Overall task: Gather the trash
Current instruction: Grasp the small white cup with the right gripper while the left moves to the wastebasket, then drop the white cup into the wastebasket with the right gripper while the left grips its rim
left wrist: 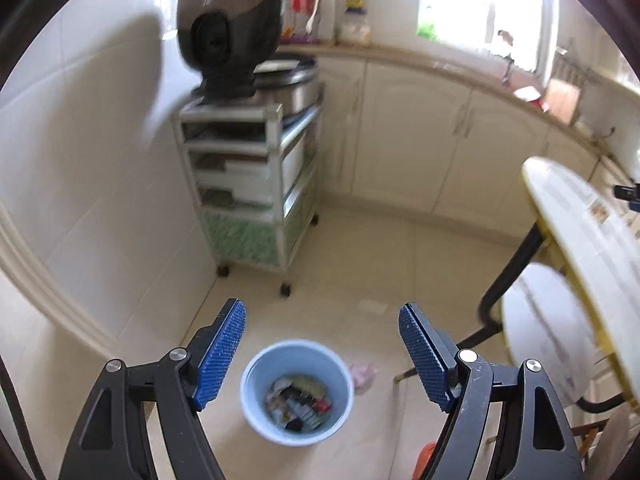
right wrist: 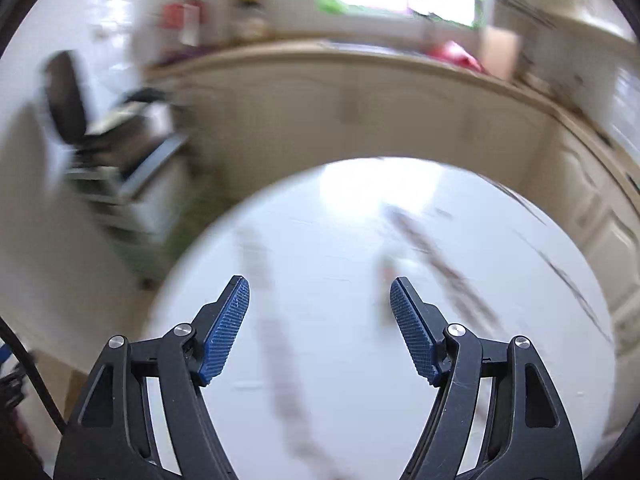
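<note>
The trash bin [left wrist: 297,392], a light blue round bucket, is seen on the tiled floor [left wrist: 400,264] in the left wrist view, near the wall and in front of the wheeled storage cart [left wrist: 248,184]. Mixed wrappers and scraps are already lying inside it. One pale pink crumpled scrap [left wrist: 362,376] is left on the floor just beside the bin's right rim, outside it.

The left gripper [left wrist: 322,350] is held above the bin, its jaws spread apart, and nothing is seen between the blue pads. The right gripper [right wrist: 320,326] is also released and empty; it is pointed down at the round white table [right wrist: 400,240], near its front edge. Blurred streaks are seen on the tabletop, and it cannot be told whether they are trash or only marks.

It is judged that one drop into the bin is finished and a search for the next piece is in hand. For the next move, a piece must first be found; the pink scrap is a clear candidate. The jaws should be lowered around it, closed, and it should be carried over the bin's rim.
</note>
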The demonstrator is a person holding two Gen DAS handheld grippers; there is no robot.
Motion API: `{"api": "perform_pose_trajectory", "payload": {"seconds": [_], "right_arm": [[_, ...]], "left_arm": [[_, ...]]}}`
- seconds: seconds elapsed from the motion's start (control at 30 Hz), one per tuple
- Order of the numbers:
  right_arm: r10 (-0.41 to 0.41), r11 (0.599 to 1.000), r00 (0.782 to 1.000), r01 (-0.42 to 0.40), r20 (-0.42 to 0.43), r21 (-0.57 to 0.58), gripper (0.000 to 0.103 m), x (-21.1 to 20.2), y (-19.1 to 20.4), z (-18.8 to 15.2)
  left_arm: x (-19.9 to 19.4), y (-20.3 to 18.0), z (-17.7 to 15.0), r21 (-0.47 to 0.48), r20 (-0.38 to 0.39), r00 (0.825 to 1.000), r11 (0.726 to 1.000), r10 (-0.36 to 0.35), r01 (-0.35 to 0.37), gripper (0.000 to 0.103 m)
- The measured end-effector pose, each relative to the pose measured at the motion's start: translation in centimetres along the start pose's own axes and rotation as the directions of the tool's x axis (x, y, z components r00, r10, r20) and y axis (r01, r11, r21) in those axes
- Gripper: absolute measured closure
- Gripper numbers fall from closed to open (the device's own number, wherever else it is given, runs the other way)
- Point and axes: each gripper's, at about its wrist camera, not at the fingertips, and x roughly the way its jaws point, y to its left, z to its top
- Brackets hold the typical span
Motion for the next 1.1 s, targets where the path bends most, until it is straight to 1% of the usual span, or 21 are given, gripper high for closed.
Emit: {"api": "perform_pose_trajectory", "payload": {"seconds": [0.1,0.17,0.23,0.3,0.37,0.4,0.43,0.5,0.57,0.6,0.67,0.73,0.77,0.8,0.87,0.9,0.93,0.97,1.0,1.03,1.1], "right_arm": [[0.012,0.999,0.998,-0.009,-0.058,0.047,0.034,3.2,-2.2,0.4],[0.015,0.999,0.998,-0.012,-0.061,0.036,0.034,4.8,-2.2,0.9],[0.021,0.999,0.997,-0.019,-0.068,0.035,0.036,5.9,-2.2,1.2],[-0.002,0.999,0.996,0.005,-0.087,0.035,0.038,7.4,-1.8,1.7],[-0.008,0.999,0.997,0.012,-0.081,0.042,0.043,8.0,-2.0,1.6],[-0.017,0.999,0.997,0.021,-0.078,0.044,0.048,8.2,-2.0,1.5],[-0.014,0.999,0.997,0.017,-0.074,0.046,0.051,8.1,-2.3,1.4],[-0.016,0.999,0.997,0.018,-0.072,0.032,0.080,7.8,-2.4,1.1],[-0.022,1.000,0.997,0.023,-0.075,0.014,0.081,7.1,-1.7,0.8],[-0.036,0.999,0.997,0.036,-0.064,-0.001,0.081,6.7,-1.2,0.6],[-0.019,1.000,0.999,0.019,-0.026,-0.009,0.081,4.5,-0.3,-0.1],[0.008,0.999,0.999,-0.006,0.050,-0.032,0.081,2.0,2.4,-0.2],[0.035,0.999,0.997,-0.032,0.075,-0.044,0.081,0.8,3.8,-0.2],[0.089,0.995,0.990,-0.085,0.113,-0.043,0.081,-0.6,5.8,-0.4],[0.186,0.982,0.968,-0.177,0.166,-0.069,0.081,-2.7,9.9,-1.1],[0.211,0.977,0.960,-0.200,0.182,-0.074,0.081,-3.1,11.4,-1.4],[0.279,0.960,0.940,-0.267,0.197,-0.085,0.081,-3.7,14.0,-2.2],[0.320,0.947,0.928,-0.308,0.188,-0.092,0.081,-3.7,15.7,-2.8],[0.368,0.929,0.910,-0.354,0.190,-0.106,0.082,-3.7,18.0,-3.8],[0.387,0.921,0.903,-0.369,0.183,-0.126,0.082,-3.6,19.5,-4.5],[0.429,0.898,0.891,-0.402,0.152,-0.176,0.081,-2.7,23.3,-6.3]], "left_arm": [[2.3,0.9,-1.5,-0.004,-0.067,0.996,0.998,0.054,-0.055,0.023],[4.5,1.7,-2.6,0.011,-0.110,0.987,0.993,0.120,-0.120,0.022],[7.0,2.4,-3.7,0.013,-0.150,0.978,0.989,0.145,-0.144,0.022],[9.9,3.5,-5.4,-0.003,-0.210,0.965,0.987,0.159,-0.164,0.022],[12.8,4.1,-7.1,-0.030,-0.255,0.956,0.987,0.145,-0.158,0.022],[14.6,4.7,-8.3,-0.051,-0.293,0.947,0.987,0.133,-0.154,0.022],[16.3,5.1,-8.8,-0.068,-0.315,0.942,0.987,0.118,-0.146,0.023],[18.9,5.8,-10.2,-0.090,-0.371,0.922,0.983,0.115,-0.158,0.023],[21.1,6.3,-11.9,-0.114,-0.414,0.905,0.981,0.094,-0.154,0.023],[22.1,6.8,-12.4,-0.129,-0.435,0.897,0.980,0.081,-0.151,0.024],[23.6,7.5,-13.6,-0.171,-0.465,0.884,0.975,0.048,-0.142,0.024],[24.5,8.0,-14.7,-0.193,-0.479,0.878,0.971,0.030,-0.138,0.023],[25.1,8.2,-15.0,-0.198,-0.481,0.876,0.970,0.027,-0.138,0.023],[26.4,9.2,-14.7,-0.206,-0.484,0.875,0.969,0.020,-0.136,0.023],[27.9,10.6,-15.6,-0.245,-0.499,0.867,0.960,-0.001,-0.140,0.023],[28.7,11.1,-16.1,-0.272,-0.500,0.866,0.952,-0.017,-0.138,0.023],[29.3,11.7,-16.5,-0.289,-0.504,0.863,0.947,-0.027,-0.140,0.023],[30.4,12.1,-16.9,-0.301,-0.513,0.858,0.942,-0.031,-0.146,0.024],[31.4,13.0,-17.4,-0.307,-0.520,0.853,0.940,-0.033,-0.151,0.025],[32.3,13.6,-18.2,-0.311,-0.530,0.847,0.937,-0.033,-0.158,0.025],[33.6,13.8,-19.5,-0.302,-0.543,0.840,0.937,-0.020,-0.174,0.031]]}}
